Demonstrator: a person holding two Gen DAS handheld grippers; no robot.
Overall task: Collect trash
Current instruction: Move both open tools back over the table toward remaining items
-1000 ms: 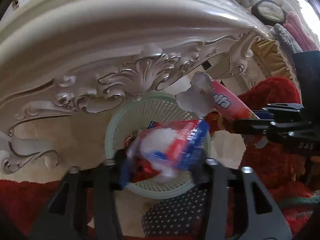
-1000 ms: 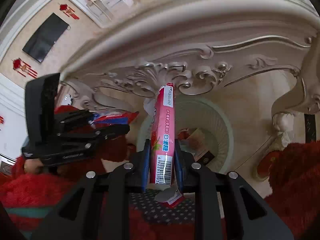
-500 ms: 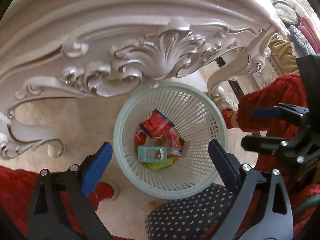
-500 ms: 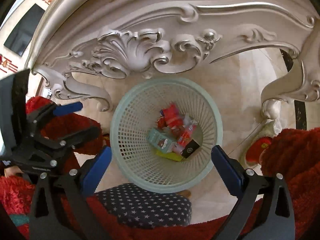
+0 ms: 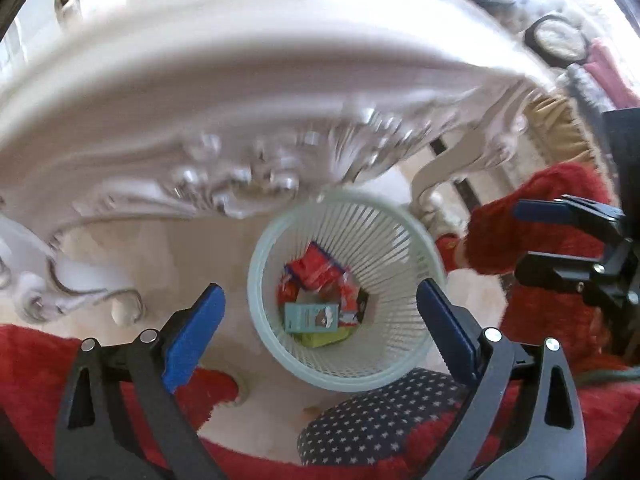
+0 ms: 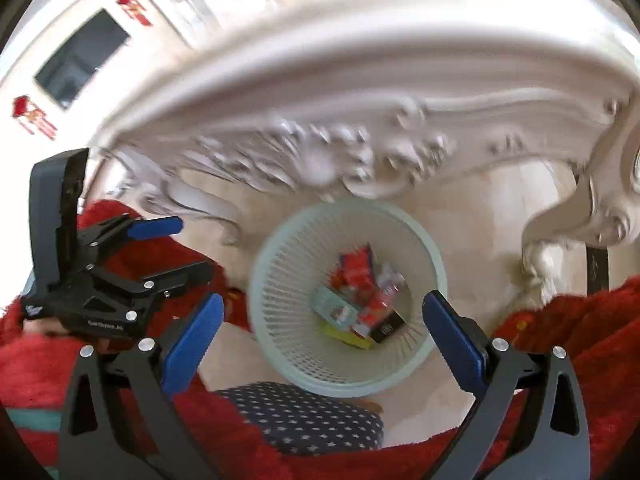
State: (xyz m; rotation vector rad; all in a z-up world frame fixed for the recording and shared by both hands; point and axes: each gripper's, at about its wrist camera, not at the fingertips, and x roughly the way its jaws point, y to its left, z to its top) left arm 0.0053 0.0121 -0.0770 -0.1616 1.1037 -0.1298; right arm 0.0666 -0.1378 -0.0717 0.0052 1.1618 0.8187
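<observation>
Trash (image 5: 320, 300) lies in a heap at the bottom of one pale green basket (image 5: 280, 344), which stands on the floor (image 5: 160, 256) just under the carved edge of a white table (image 5: 240, 120). In the heap, one teal box (image 5: 308, 317) with a picture on its face, one black box (image 6: 386, 328) with a small white mark, one yellow-green piece (image 5: 324, 338) beneath them, and several red wrappers (image 5: 316, 268), too tangled to count. No writing on any of them can be read; both views are blurred.

Two grippers are in sight. The left gripper (image 5: 320, 332) has its blue-padded fingers (image 5: 192, 332) spread wide, one to each side of the basket's mouth, holding nothing and touching nothing. The right gripper (image 6: 320, 336) stands the same way: fingers (image 6: 452, 340) wide apart, empty, framing the basket from above. Each shows in the other's view, off to the side, also spread; the left one carries small white lettering on its body, too small to read.

One dark star-print cushion (image 6: 304, 416) sits just beside the basket's near rim. Red fleece (image 6: 580, 340) lies at both sides.
</observation>
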